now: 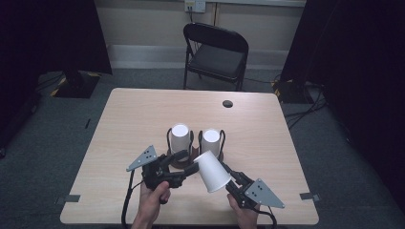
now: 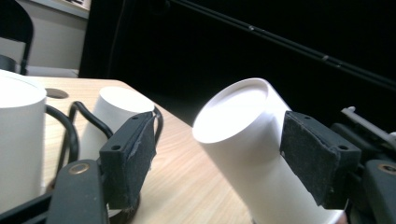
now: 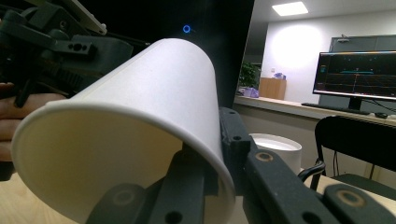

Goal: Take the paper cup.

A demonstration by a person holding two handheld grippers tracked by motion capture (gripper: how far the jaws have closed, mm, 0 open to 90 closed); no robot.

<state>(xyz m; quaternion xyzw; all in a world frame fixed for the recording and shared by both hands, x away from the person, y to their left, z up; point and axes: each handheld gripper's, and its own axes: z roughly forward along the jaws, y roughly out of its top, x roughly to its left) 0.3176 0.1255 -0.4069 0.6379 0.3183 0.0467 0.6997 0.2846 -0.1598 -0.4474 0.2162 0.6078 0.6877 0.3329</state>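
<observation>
A white paper cup [image 1: 212, 172] hangs tilted above the table's near side, its closed base pointing up and left. My right gripper [image 1: 229, 180] is shut on its rim, one jaw inside the mouth and one outside [image 3: 212, 163]. My left gripper [image 1: 189, 161] stands open around the cup's base end [image 2: 222, 156]. In the left gripper view the right pad [image 2: 317, 158] lies against the cup's wall [image 2: 238, 135], and the left pad [image 2: 128, 154] stands clear of it. Two more white cups [image 1: 180, 137] [image 1: 210, 141] sit upside down in black wire holders just behind.
The wooden table [image 1: 143, 109] has a round cable hole [image 1: 228, 103] near its far edge. A black folding chair [image 1: 217, 52] stands behind it. Dark curtains flank both sides. A lit monitor [image 3: 357, 65] shows far off in the right gripper view.
</observation>
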